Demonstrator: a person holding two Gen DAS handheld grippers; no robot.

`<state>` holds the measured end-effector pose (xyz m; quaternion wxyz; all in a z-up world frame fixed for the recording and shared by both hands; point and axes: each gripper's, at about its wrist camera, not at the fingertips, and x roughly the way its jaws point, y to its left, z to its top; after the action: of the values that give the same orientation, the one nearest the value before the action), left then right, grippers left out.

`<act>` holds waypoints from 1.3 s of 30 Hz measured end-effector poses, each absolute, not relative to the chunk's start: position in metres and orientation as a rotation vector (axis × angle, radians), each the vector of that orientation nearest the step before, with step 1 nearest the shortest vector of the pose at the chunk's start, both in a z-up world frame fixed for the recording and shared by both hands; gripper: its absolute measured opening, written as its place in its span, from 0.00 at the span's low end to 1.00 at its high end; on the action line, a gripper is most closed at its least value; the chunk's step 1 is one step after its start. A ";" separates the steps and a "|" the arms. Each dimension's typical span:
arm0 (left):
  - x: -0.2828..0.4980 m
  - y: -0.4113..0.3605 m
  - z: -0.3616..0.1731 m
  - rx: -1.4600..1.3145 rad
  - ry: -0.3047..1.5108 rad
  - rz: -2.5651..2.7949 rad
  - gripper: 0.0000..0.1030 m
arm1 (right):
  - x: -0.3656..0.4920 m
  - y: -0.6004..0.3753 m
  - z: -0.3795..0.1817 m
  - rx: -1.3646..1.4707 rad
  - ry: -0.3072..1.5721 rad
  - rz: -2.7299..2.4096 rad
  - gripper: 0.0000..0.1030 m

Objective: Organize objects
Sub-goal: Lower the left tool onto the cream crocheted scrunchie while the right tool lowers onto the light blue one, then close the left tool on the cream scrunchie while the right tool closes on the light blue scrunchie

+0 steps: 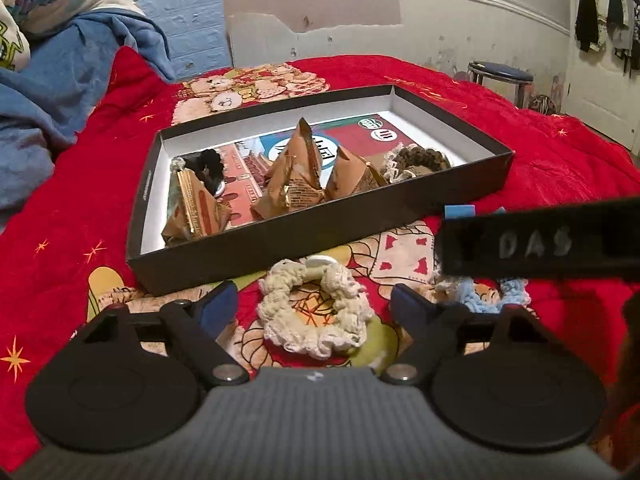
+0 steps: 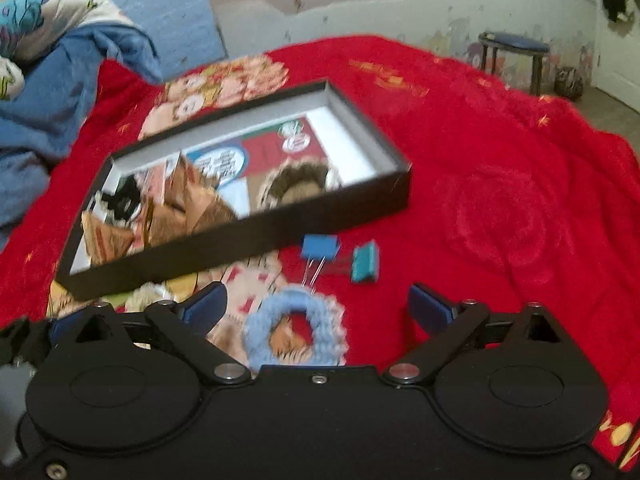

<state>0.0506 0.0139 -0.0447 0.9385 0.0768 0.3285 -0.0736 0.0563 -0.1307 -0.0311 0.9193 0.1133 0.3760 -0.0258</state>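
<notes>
A cream crocheted scrunchie (image 1: 344, 284) lies on the red bedspread, between the blue pads of my left gripper (image 1: 314, 300). The jaws stand open and clear of it on both sides. Just beyond sits a shallow black box (image 1: 320, 240) holding brown paper-wrapped pyramids (image 1: 296, 176), a black scrunchie (image 1: 210, 164) and a brown scrunchie (image 1: 420, 160). My right gripper (image 2: 318, 300) is open over a light blue scrunchie (image 2: 260, 328), which lies nearer its left finger, untouched. A blue binder clip (image 2: 318, 248) and a teal binder clip (image 2: 365, 262) lie just ahead, beside the box (image 2: 240, 248).
A heap of blue and patterned bedding (image 1: 48, 92) is piled at the left. The red bedspread (image 2: 500, 184) stretches to the right of the box. A round stool (image 1: 500, 74) stands by the far wall, with a door (image 1: 600, 60) at the right.
</notes>
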 end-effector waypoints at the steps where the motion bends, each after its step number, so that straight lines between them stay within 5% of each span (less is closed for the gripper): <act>1: 0.052 0.013 -0.046 0.161 0.679 -0.134 0.82 | 0.057 -0.130 -0.034 0.245 0.785 -0.041 0.94; 8: 0.055 0.022 -0.049 0.086 0.703 -0.118 0.59 | 0.058 -0.126 -0.044 0.282 0.802 -0.039 0.92; 15: 0.055 0.016 -0.051 0.097 0.703 -0.089 0.63 | 0.051 -0.127 -0.050 0.319 0.720 -0.087 0.82; 20: 0.055 0.018 -0.053 0.079 0.699 -0.097 0.59 | 0.052 -0.116 -0.054 0.248 0.699 -0.117 0.65; 25: 0.053 0.014 -0.052 0.100 0.694 -0.097 0.34 | 0.053 -0.112 -0.053 0.247 0.692 -0.089 0.51; 28: 0.052 0.013 -0.051 0.102 0.688 -0.092 0.30 | 0.052 -0.112 -0.054 0.253 0.681 -0.093 0.47; 34: 0.050 0.015 -0.049 0.115 0.686 -0.075 0.29 | 0.051 -0.111 -0.054 0.266 0.678 -0.090 0.46; 39: 0.046 0.007 -0.050 0.213 0.670 -0.067 0.29 | 0.040 -0.111 -0.054 0.250 0.678 -0.096 0.55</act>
<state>0.0460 0.0066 -0.0498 0.9383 0.1041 0.3283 -0.0327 0.0398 -0.1111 -0.0542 0.9343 0.1224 0.3315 -0.0470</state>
